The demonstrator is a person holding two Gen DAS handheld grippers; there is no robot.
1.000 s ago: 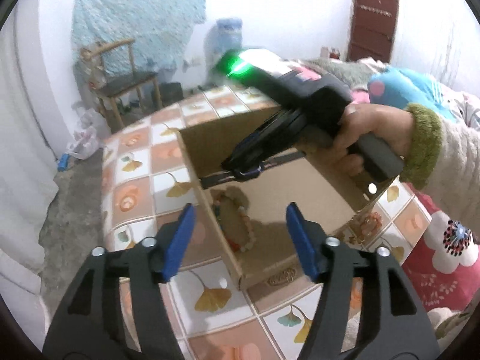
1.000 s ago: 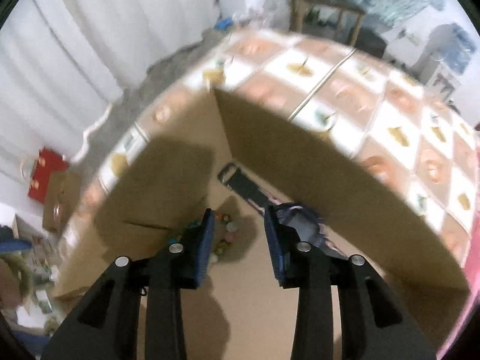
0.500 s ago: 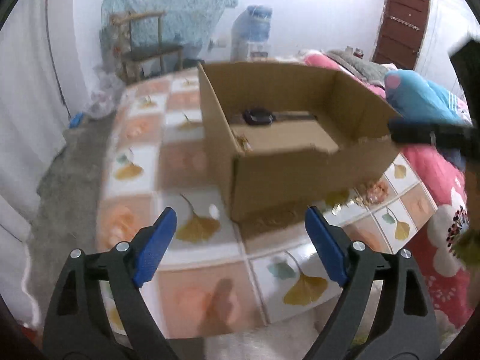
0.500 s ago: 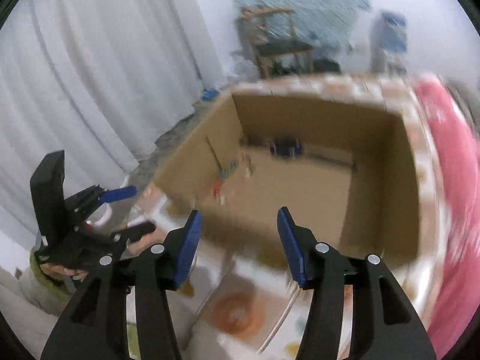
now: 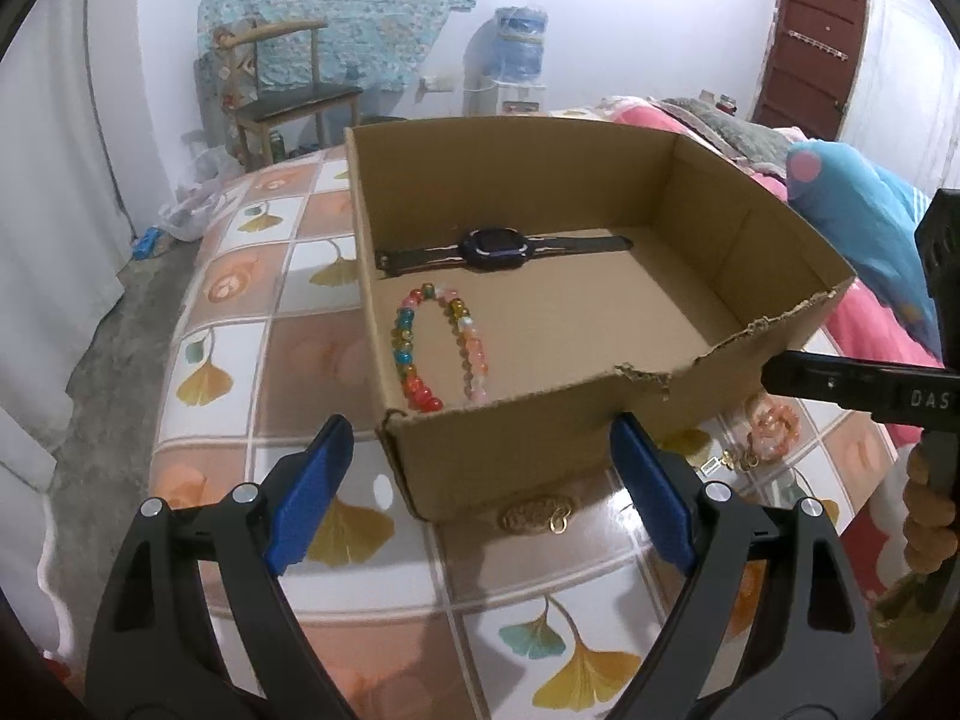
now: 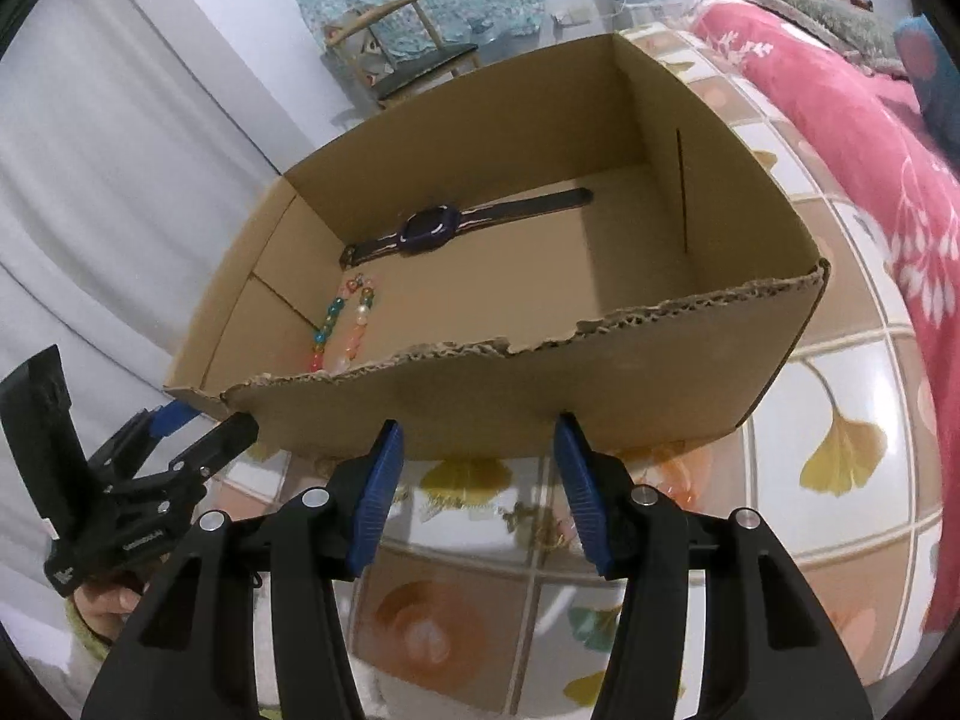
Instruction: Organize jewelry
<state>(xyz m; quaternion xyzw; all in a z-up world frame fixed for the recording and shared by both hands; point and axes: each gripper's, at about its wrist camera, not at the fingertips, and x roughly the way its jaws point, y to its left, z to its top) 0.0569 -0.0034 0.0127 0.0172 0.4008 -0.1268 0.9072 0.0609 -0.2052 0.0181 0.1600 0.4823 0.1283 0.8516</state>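
An open cardboard box (image 5: 540, 456) (image 6: 540, 396) stands on the tiled table. Inside lie a dark wristwatch (image 5: 498, 247) (image 6: 432, 229) and a coloured bead bracelet (image 5: 438, 348) (image 6: 345, 324). On the table by the box's near side lie a gold piece (image 5: 537, 517), a pink bead bracelet (image 5: 774, 426) and small chain pieces (image 6: 534, 519). My left gripper (image 5: 480, 492) is open and empty in front of the box's near corner. My right gripper (image 6: 477, 474) is open and empty, above the table before the box's near wall.
The table's tiled cloth (image 5: 240, 312) shows ginkgo leaves. A pink quilted bed (image 6: 852, 120) lies to the right. A wooden chair (image 5: 282, 96) and a water dispenser (image 5: 516, 54) stand at the far wall. White curtains (image 6: 120, 180) hang on the left.
My right gripper has let go of the watch, which now lies in the box, and has drawn back out. Both grippers have pulled back to the box's near side.
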